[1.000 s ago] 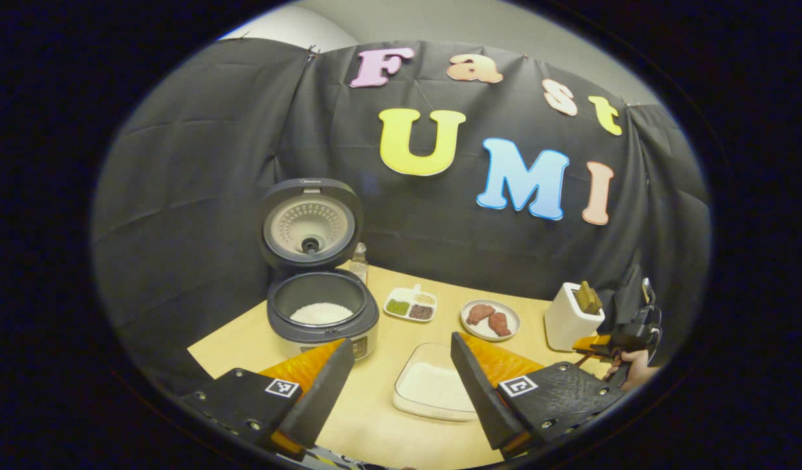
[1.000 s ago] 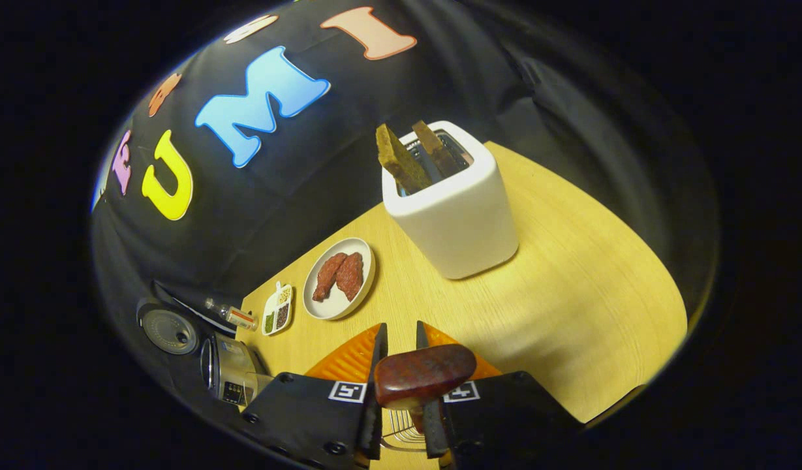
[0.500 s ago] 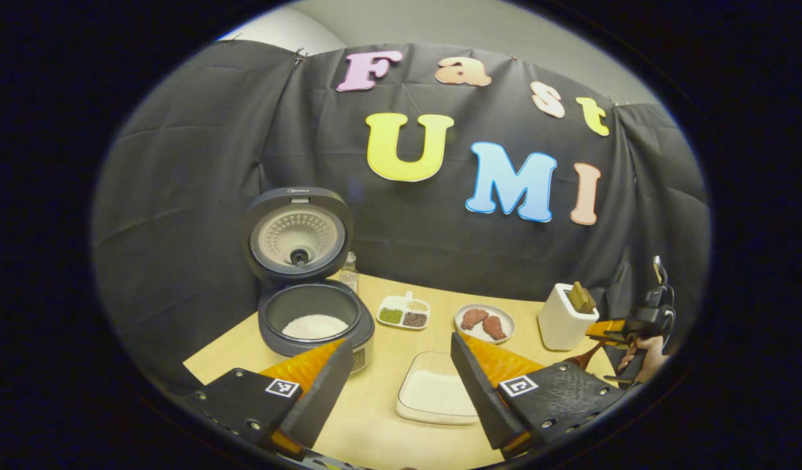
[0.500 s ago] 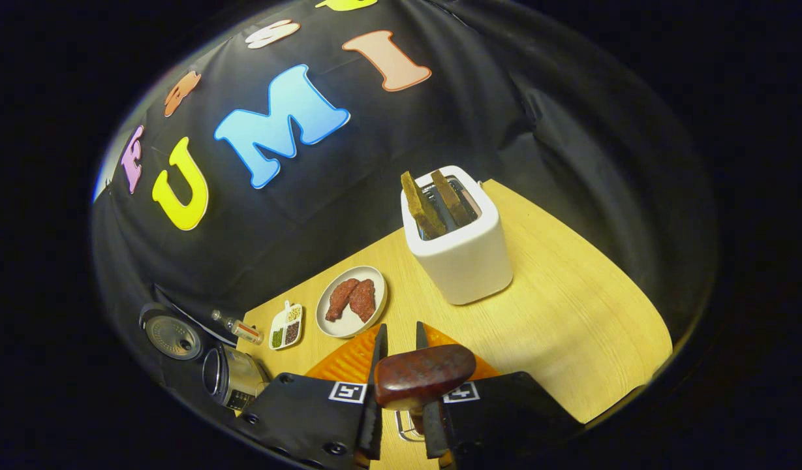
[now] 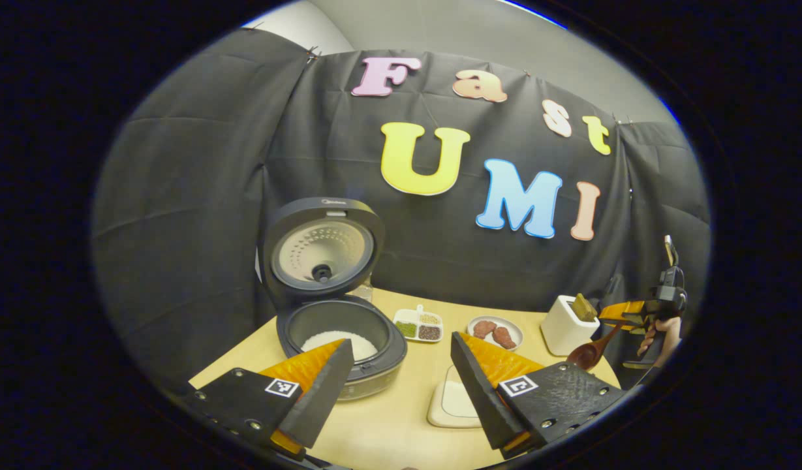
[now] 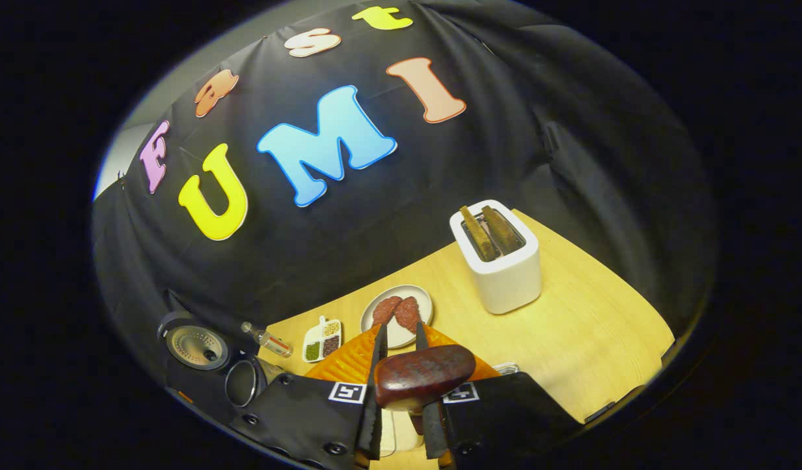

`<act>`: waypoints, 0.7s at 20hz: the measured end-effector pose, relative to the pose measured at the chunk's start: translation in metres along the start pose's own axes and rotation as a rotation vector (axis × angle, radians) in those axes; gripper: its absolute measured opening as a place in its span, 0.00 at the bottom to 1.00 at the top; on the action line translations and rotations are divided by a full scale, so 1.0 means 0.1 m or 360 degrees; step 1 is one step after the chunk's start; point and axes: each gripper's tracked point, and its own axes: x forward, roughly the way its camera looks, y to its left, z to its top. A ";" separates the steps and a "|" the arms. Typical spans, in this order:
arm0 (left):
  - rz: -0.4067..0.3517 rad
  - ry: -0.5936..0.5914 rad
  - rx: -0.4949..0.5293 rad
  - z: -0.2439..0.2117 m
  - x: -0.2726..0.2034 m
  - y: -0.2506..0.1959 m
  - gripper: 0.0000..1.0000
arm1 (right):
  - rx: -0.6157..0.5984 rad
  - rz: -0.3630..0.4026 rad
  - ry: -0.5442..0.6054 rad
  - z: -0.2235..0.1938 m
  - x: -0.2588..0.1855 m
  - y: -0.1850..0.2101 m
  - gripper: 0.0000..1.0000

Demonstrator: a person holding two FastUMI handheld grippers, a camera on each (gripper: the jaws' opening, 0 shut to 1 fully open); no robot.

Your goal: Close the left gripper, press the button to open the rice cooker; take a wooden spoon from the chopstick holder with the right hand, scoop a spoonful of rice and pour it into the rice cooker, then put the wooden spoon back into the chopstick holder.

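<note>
Wooden spoon (image 6: 424,375) sits clamped by its handle between our right gripper (image 6: 401,418) fingers, now lifted higher and farther from the white chopstick holder (image 6: 503,261) than a second ago, so we judge the pick done. Our left gripper (image 5: 401,391) hangs spread and empty before the open rice cooker (image 5: 339,333). Scooping from the rice dish (image 5: 454,405) comes next.

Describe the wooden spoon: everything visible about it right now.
The wooden spoon is dark reddish-brown, smooth and glossy. The right gripper is shut on its handle, whose rounded end shows between the fingers. In the left gripper view the spoon hangs tilted, bowl lowest, in the air beside the white holder, touching nothing else visible.
</note>
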 end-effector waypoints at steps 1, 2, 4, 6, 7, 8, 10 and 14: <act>-0.0021 -0.0002 -0.0013 -0.02 -0.02 0.08 0.95 | -0.0017 0.0015 -0.0010 -0.01 -0.03 0.12 0.24; -0.0056 0.0004 -0.0010 -0.05 -0.03 0.14 0.95 | -0.0037 0.0026 -0.0019 -0.01 -0.06 0.24 0.24; -0.0088 -0.0008 0.0022 -0.07 -0.05 0.30 0.95 | -0.0082 0.0046 -0.0027 -0.07 -0.08 0.47 0.24; -0.0105 -0.0004 0.0030 -0.09 -0.04 0.47 0.94 | -0.0112 0.0074 -0.0009 -0.20 -0.07 0.69 0.24; -0.0112 -0.0005 0.0028 -0.09 -0.05 0.55 0.94 | -0.0130 0.0091 0.0010 -0.27 -0.06 0.80 0.24; -0.0113 -0.0010 0.0020 -0.07 -0.03 0.63 0.95 | -0.0153 0.0112 0.0027 -0.35 -0.03 0.90 0.24; -0.0127 -0.0012 -0.0015 -0.06 -0.02 0.76 0.95 | -0.0214 0.0147 0.0069 -0.55 0.07 1.05 0.24; -0.0143 -0.0010 -0.0026 -0.08 0.05 0.94 0.95 | -0.0392 0.0099 0.0184 -1.09 0.33 1.02 0.24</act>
